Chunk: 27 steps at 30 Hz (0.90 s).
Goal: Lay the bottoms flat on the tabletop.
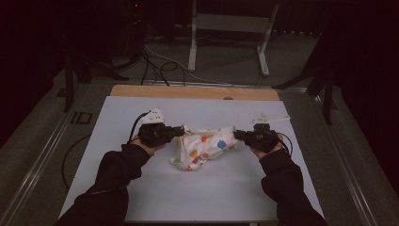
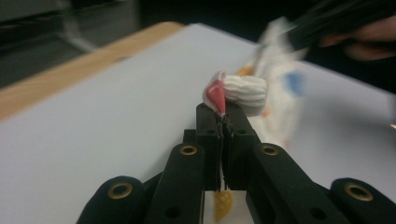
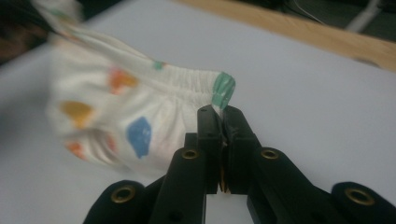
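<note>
Garment (image 1: 204, 147) sits mid-table on the white mat (image 1: 141, 188), strung between your two grippers. White cloth w/ coloured patches: orange, blue, yellow, some red. Looks like a small piece of clothing w/ an elastic gathered band; can't tell which kind.

Long axis: runs left-right across the table in the high view, roughly along the line from one gripper to the other. Right end is a bit higher in frame than the left bulk. Most of the fabric bunches and sags toward the lower left of the piece, touching the mat there.

Left gripper (image 1: 178, 131): you're holding it w/ your left hand (image 1: 149, 145), jaws pointing right toward the garment. Left gripper view shows jaws (image 2: 223, 122) pressed together on the cloth's edge, a gathered white band w/ a red patch sticking up just past the tips. A bit of orange fabric shows under the jaws, low in frame.

Right gripper (image 1: 237, 135): in your right hand (image 1: 266, 148), jaws pointing left. Right gripper view shows jaws (image 3: 223, 120) clamped on the band end at a green patch; the gathered band runs off to the upper left, w/ the patterned body hanging below it.

Both sleeves (image 1: 117, 174) dark, coming in from the bottom. Wooden strip (image 1: 193, 92) shows along the mat's far edge. Floor beyond has cables (image 1: 160, 66) and a white frame (image 1: 230, 28). Far end of the garment is blurred in both gripper views.
</note>
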Each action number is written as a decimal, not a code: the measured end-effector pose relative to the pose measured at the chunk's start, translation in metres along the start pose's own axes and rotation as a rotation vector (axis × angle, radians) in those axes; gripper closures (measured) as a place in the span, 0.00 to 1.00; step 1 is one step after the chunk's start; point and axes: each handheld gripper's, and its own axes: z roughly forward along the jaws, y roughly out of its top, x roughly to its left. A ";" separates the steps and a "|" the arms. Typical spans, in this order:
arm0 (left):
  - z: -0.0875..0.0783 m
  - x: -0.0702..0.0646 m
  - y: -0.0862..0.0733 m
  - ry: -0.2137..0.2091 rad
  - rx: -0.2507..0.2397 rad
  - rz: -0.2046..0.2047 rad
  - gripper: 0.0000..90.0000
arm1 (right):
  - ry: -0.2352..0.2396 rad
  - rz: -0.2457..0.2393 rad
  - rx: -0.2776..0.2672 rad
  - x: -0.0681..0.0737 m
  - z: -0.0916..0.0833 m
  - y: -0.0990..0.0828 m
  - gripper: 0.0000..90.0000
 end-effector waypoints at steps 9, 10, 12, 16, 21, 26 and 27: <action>0.013 0.041 -0.007 0.224 0.080 -0.049 0.97 | -0.061 0.018 -0.006 -0.008 0.031 0.023 0.98; 0.015 0.043 -0.008 0.229 0.086 -0.054 0.97 | -0.062 0.036 -0.003 -0.014 0.037 0.023 0.98; 0.021 0.046 -0.011 0.258 0.115 -0.047 0.97 | -0.074 0.040 0.013 -0.020 0.049 0.023 0.98; 0.033 0.060 -0.016 0.285 0.141 -0.094 0.96 | -0.105 0.063 0.032 -0.028 0.065 0.024 0.98; 0.045 0.070 -0.016 0.336 0.181 -0.097 0.96 | -0.166 0.064 0.068 -0.041 0.095 0.032 0.98; 0.062 0.083 -0.016 0.375 0.224 -0.131 0.85 | -0.239 0.061 0.105 -0.048 0.121 0.040 0.93; 0.064 0.085 -0.016 0.378 0.239 -0.147 0.74 | -0.248 0.075 0.107 -0.050 0.124 0.041 0.86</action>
